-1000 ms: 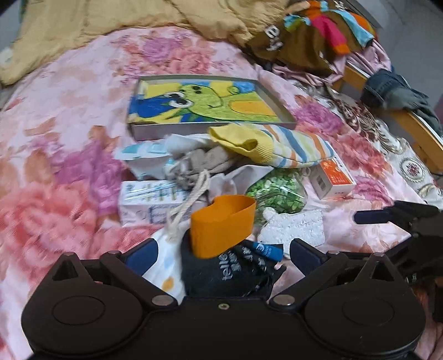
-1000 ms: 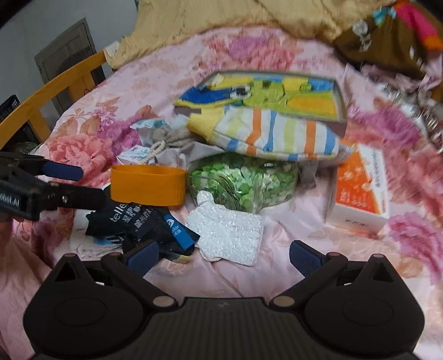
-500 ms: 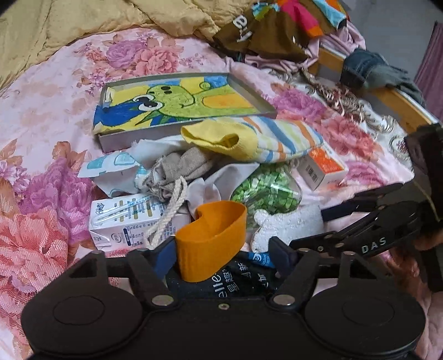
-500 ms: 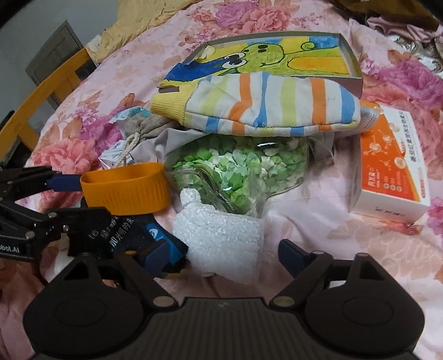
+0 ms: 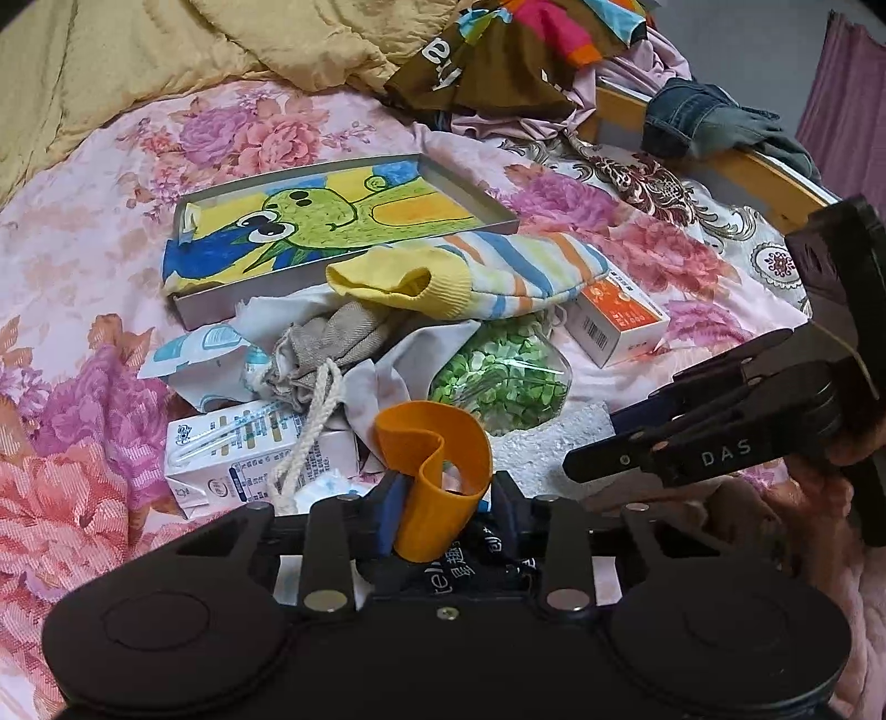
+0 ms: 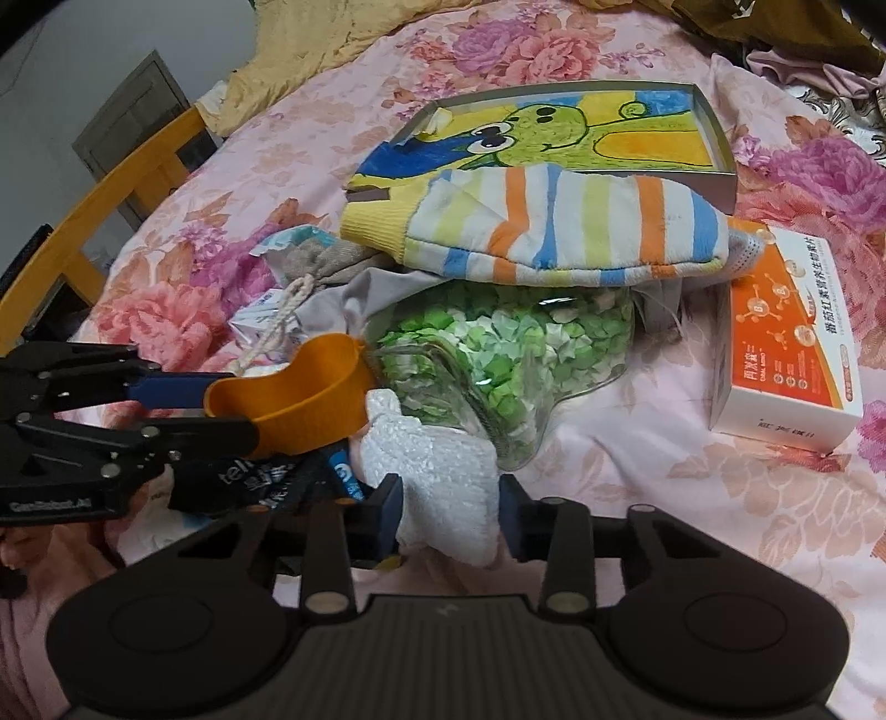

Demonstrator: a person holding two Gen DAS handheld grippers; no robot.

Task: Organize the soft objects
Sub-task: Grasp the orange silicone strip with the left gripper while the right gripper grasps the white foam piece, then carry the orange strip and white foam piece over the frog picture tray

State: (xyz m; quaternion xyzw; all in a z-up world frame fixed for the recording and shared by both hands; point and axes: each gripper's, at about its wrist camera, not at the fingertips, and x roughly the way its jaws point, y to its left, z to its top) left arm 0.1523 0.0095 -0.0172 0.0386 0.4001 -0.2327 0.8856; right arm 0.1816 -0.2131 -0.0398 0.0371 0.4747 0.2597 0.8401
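A pile of soft things lies on the flowered bedspread [image 5: 83, 266]. My left gripper [image 5: 448, 512] is shut on an orange elastic band [image 5: 437, 471], which buckles between the fingers; it also shows in the right wrist view [image 6: 299, 399]. My right gripper [image 6: 448, 523] is shut on a white foam piece [image 6: 437, 476], seen too in the left wrist view [image 5: 545, 448]. A striped sock [image 6: 559, 227] lies over a clear bag of green bits [image 6: 498, 354]. A black pouch [image 6: 260, 482] lies under the band. A grey drawstring bag [image 5: 326, 349] lies left.
A metal tray with a green cartoon drawing [image 5: 332, 227] lies behind the pile. An orange and white box [image 6: 786, 338] lies at the right, a white carton [image 5: 243, 448] at the left. A yellow quilt [image 5: 166, 55], clothes [image 5: 526, 50] and wooden bed rails [image 6: 111, 183] ring the bed.
Both grippers have moved in and closed: the left on the orange band, squeezing it into a fold, the right on the white foam piece.
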